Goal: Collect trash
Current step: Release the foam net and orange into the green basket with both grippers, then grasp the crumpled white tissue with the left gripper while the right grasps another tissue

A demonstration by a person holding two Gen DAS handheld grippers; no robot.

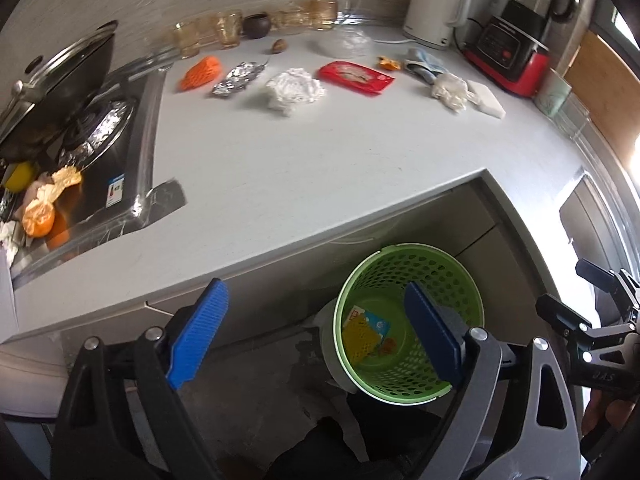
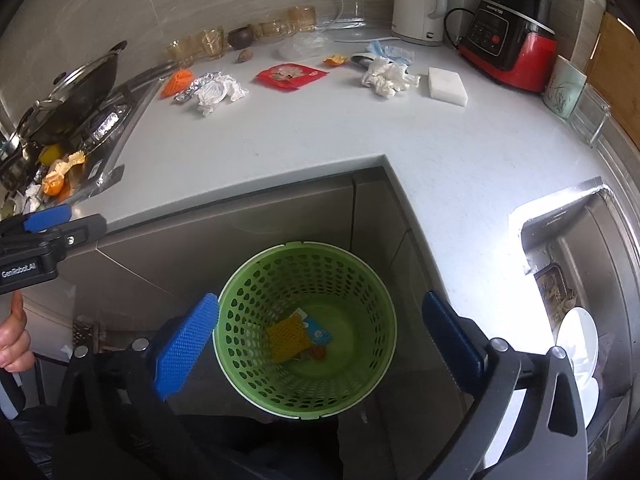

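Green bin (image 2: pixel 308 264): perforated plastic, slight sheen. Counter (image 2: pixel 320 128): pale, matt, smooth. Crumpled foil (image 1: pixel 236 79): bright metal. Red wrapper (image 1: pixel 355 77): glossy film. Kettle (image 1: pixel 436 4): smooth white plastic. Gripper pads (image 2: pixel 186 346): blue, ribbed. Sink (image 2: pixel 600 248): brushed steel.

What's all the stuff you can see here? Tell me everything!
bin: one, green, on floor below counter; yellow net and wrappers inside
red wrapper: one, mid counter
white tissue: one, left of red wrapper
foil: one, silver, beside tissue
orange net: one, by stove
gloves: crumpled, white, right of wrapper
sponge: one, white
kettle: one, white, at wall
blender: one, red-black
glasses: several, amber, at wall
wok: one, lidded, on stove
peels: orange, stove front
left gripper: blue pads, open, empty
right gripper: blue pads, open, over bin
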